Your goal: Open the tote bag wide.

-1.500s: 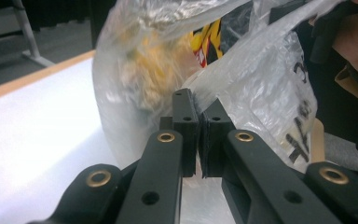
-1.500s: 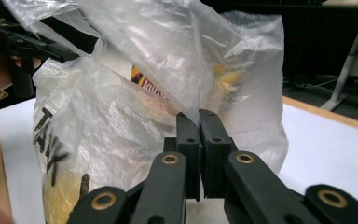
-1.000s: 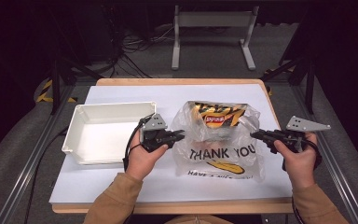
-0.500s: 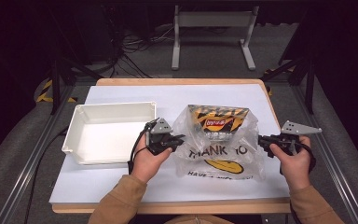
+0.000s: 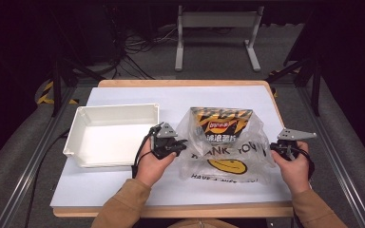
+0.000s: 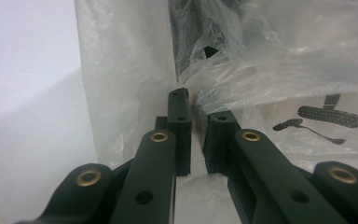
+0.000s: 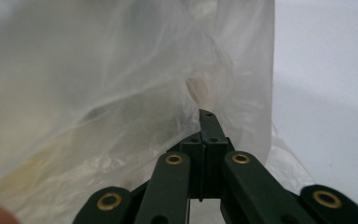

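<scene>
Left tongs (image 5: 179, 145) clamped, right tongs (image 5: 273, 147) clamped

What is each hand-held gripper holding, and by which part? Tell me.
Both hold the clear plastic bag: the left hand-held gripper pinches its left edge, the right hand-held gripper its right edge.

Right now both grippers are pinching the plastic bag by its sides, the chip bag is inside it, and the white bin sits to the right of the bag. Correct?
Not quite. The white bin sits to the left of the plastic bag, as the high view shows. The rest holds: the left gripper and right gripper each pinch a side of it, and the chip bag stands inside.
</scene>
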`<state>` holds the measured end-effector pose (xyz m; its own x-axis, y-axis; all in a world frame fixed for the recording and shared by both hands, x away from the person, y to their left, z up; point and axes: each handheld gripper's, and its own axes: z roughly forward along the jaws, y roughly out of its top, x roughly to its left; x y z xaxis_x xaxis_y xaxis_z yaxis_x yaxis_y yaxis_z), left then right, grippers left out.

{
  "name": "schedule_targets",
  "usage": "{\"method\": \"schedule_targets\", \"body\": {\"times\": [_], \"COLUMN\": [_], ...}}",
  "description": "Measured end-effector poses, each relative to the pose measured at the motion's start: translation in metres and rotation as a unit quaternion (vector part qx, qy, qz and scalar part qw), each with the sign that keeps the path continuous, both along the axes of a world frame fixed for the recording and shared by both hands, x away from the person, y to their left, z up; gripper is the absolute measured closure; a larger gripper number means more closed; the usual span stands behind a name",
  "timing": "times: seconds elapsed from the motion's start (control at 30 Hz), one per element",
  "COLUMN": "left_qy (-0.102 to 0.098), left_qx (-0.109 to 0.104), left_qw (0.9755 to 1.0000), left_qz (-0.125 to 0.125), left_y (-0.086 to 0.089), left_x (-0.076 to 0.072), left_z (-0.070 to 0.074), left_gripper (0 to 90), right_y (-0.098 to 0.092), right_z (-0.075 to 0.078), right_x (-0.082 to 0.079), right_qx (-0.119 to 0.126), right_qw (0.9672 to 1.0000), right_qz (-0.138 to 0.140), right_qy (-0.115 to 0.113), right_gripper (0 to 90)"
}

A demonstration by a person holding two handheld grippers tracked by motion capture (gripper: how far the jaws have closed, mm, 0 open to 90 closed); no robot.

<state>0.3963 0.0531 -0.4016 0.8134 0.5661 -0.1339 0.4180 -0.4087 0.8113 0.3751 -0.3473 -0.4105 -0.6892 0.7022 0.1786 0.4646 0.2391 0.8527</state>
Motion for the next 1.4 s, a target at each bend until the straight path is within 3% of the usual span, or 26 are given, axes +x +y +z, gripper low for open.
{"method": "schedule_targets", "body": {"times": [0.33, 0.53, 0.77, 0.9, 1.1, 1.23, 1.4], "left_qy": [0.002, 0.003, -0.002, -0.008, -0.012, -0.015, -0.017], "left_qx": [0.003, 0.003, -0.002, -0.006, -0.016, -0.020, -0.019], "left_qw": [1.0000, 1.0000, 1.0000, 0.9999, 0.9998, 0.9997, 0.9997], "left_qz": [0.003, 0.006, 0.005, 0.001, 0.001, 0.000, -0.002], "left_y": [-0.002, -0.001, -0.001, 0.000, 0.001, 0.002, 0.002], "left_x": [0.000, 0.000, -0.001, -0.002, -0.006, -0.007, -0.007], "left_z": [-0.004, -0.004, -0.003, -0.001, 0.006, 0.009, 0.009], "left_gripper": [81.5, 80.6, 76.7, 73.9, 70.9, 70.3, 70.3], "right_y": [-0.001, -0.001, -0.004, -0.009, -0.023, -0.036, -0.058], "right_z": [-0.016, -0.025, -0.025, -0.017, 0.004, 0.018, 0.039], "right_x": [0.003, 0.005, 0.004, 0.000, -0.013, -0.021, -0.028], "right_qx": [-0.028, -0.059, -0.056, -0.038, -0.021, -0.026, -0.014], "right_qw": [0.9989, 0.9953, 0.9948, 0.9966, 0.9989, 0.9988, 0.9972], "right_qz": [-0.002, -0.009, -0.010, -0.007, -0.017, -0.038, -0.072], "right_qy": [0.038, 0.076, 0.085, 0.073, 0.040, 0.015, -0.018], "right_gripper": [90.0, 90.0, 90.0, 88.9, 78.6, 72.2, 70.1]}}
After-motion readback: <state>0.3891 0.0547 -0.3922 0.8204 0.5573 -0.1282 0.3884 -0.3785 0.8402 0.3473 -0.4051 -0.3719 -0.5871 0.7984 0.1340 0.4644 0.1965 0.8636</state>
